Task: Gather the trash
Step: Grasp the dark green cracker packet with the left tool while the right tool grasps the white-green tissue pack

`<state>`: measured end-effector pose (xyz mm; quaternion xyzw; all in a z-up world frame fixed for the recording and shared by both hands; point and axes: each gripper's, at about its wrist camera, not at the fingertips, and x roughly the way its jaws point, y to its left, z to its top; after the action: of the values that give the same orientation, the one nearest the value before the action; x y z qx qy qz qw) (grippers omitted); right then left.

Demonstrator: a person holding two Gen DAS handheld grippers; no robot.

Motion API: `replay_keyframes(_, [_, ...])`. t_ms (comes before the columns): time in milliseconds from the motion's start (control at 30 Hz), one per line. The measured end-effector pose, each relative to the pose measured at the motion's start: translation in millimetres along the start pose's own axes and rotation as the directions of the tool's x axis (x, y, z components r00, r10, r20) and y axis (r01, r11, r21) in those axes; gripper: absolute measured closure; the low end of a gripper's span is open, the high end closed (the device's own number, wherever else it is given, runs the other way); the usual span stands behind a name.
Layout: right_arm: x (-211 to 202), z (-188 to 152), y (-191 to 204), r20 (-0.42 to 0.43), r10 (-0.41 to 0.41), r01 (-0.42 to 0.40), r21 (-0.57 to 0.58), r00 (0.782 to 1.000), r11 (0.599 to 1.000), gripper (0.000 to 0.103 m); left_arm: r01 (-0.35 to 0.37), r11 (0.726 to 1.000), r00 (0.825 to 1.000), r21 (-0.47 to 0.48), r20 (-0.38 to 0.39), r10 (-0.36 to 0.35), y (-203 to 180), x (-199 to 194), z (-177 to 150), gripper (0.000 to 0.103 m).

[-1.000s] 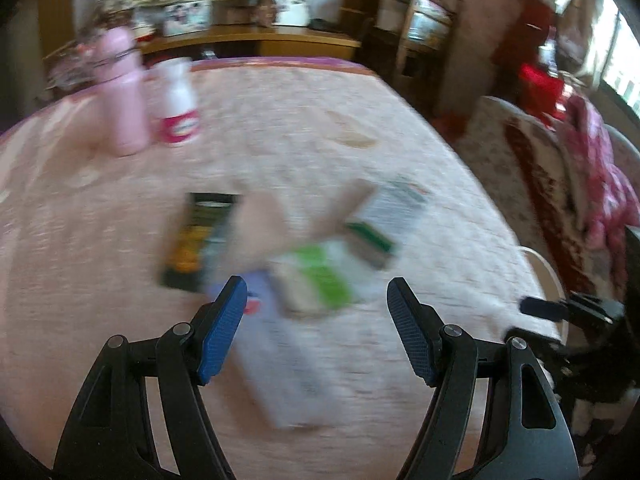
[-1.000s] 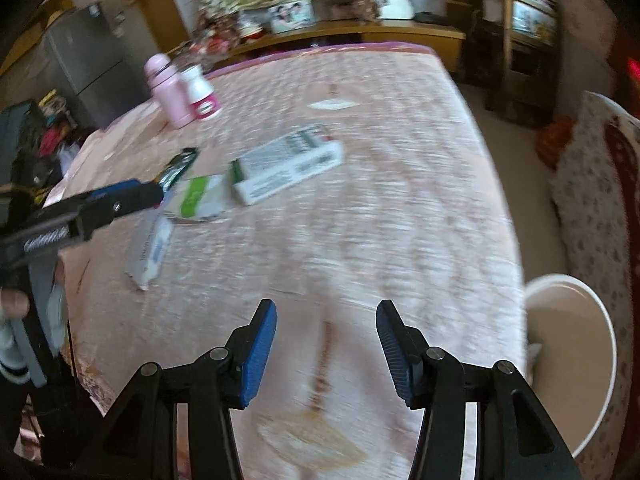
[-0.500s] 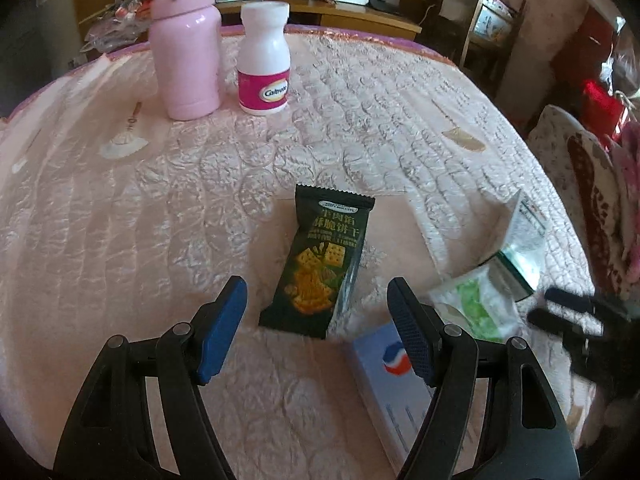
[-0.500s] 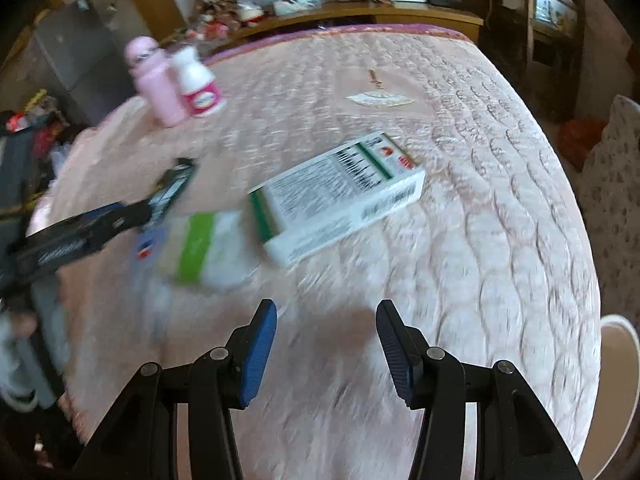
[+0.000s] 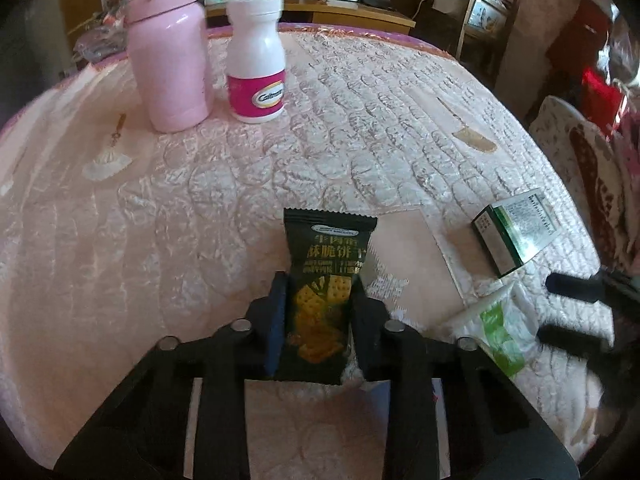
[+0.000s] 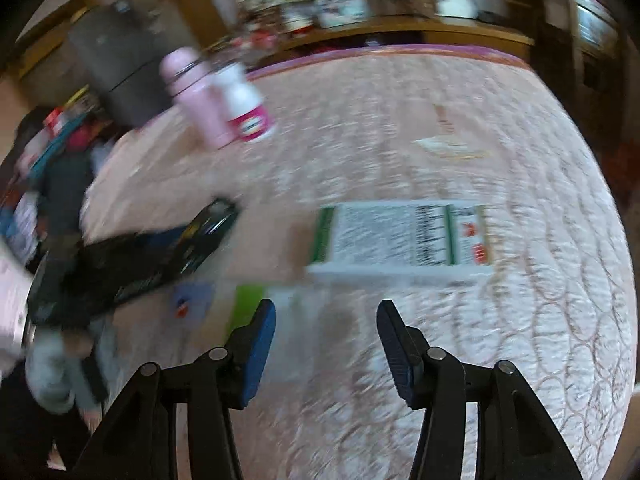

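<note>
Nearest, the left gripper [image 5: 318, 320] is clamped on the dark cracker packet [image 5: 326, 280]: both blue pads press the packet's lower half from either side, and its upper half projects forward past the fingertips over the quilted pink cover [image 5: 320, 140]. Just right of that grip lies a white-and-green wrapper [image 5: 500, 324], with the green-and-white carton [image 5: 516, 232] a little farther out on the same side; the black finger ends of the right gripper [image 5: 576, 308] reach in from the right edge beside the wrapper. From the right wrist view, which is motion-blurred, the right gripper [image 6: 326, 340] has its jaws about half apart and opening, with no item between the pads, only cover beneath them. Ahead of it the carton [image 6: 400, 236] lies flat, the wrapper [image 6: 256, 300] sits at the left fingertip, and a blue-white box [image 6: 192, 304] lies further left, near the left gripper's dark body. Farthest back, a pink flask [image 5: 168, 56] and a white pill bottle [image 5: 256, 60] stand upright, side by side.
</note>
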<state>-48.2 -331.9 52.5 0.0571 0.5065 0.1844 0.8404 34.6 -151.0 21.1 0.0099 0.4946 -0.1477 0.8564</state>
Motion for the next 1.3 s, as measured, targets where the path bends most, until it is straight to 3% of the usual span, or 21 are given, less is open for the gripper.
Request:
replay_keyframes(33, [2, -1, 3, -0.014, 0.000, -0.001, -0.022, 1.000, 1.000, 0.039, 0.007, 1.000, 1.000, -0.012, -0.004, -0.007, 4, -3, -1, 0.083])
replay_keyframes(167, [12, -10, 11, -0.056, -0.016, 0.013, -0.054, 0.998, 0.998, 0.040, -0.002, 1.000, 1.000, -0.015, 0.002, 0.002, 11, -13, -7, 0.085])
replay_keyframes(233, [16, -10, 15, -0.037, -0.023, 0.022, -0.040, 0.999, 0.999, 0.040, 0.000, 1.000, 1.000, -0.014, 0.006, 0.000, 11, -18, -10, 0.085])
replay_keyframes(333, [21, -7, 20, -0.030, 0.003, -0.004, -0.029, 1.000, 1.000, 0.048, 0.008, 1.000, 1.000, -0.009, 0.017, -0.007, 10, -26, -14, 0.085])
replay_keyframes(467, [22, -8, 30, -0.032, -0.019, 0.018, -0.033, 0.999, 0.999, 0.071, 0.019, 1.000, 1.000, 0.001, 0.025, -0.019, 7, -35, -20, 0.085])
replay_keyframes(567, [17, -15, 33, -0.056, 0.014, -0.013, 0.007, 0.998, 1.000, 0.078, 0.025, 1.000, 0.999, -0.001, 0.027, -0.025, 7, -38, -23, 0.086])
replay_keyframes(733, [9, -30, 47, -0.097, 0.023, -0.027, -0.038, 0.995, 0.999, 0.078, 0.024, 1.000, 0.999, -0.014, 0.036, -0.023, 11, -43, -25, 0.086])
replay_keyframes(867, [-5, -26, 46, -0.011, -0.065, 0.064, -0.088, 0.998, 0.994, 0.044, 0.021, 0.999, 0.999, -0.027, 0.046, -0.020, 14, -49, -26, 0.086])
replay_keyframes(1000, [1, -14, 48, 0.001, -0.070, 0.070, -0.148, 0.998, 0.987, 0.040, 0.028, 0.999, 0.999, -0.036, 0.046, -0.026, 15, -51, -28, 0.086])
replay_keyframes(1100, [24, -5, 57, -0.044, -0.074, 0.061, -0.242, 0.996, 0.968, 0.030, 0.030, 0.999, 0.998, -0.033, 0.048, -0.029, 14, -53, -30, 0.086])
replay_keyframes(1200, [41, 0, 58, -0.074, -0.102, 0.078, -0.269, 0.992, 0.960, 0.030, 0.035, 0.999, 0.998, -0.033, 0.048, -0.033, 13, -54, -31, 0.086])
replay_keyframes(1267, [45, 0, 55, -0.070, -0.076, 0.058, -0.239, 0.995, 0.969, 0.052, 0.039, 0.999, 0.998, -0.037, 0.048, -0.037, 12, -55, -31, 0.086])
replay_keyframes(1300, [42, -1, 53, -0.053, -0.068, 0.054, -0.222, 0.996, 0.974, 0.052, 0.041, 0.998, 0.998, -0.038, 0.048, -0.039, 11, -56, -31, 0.086])
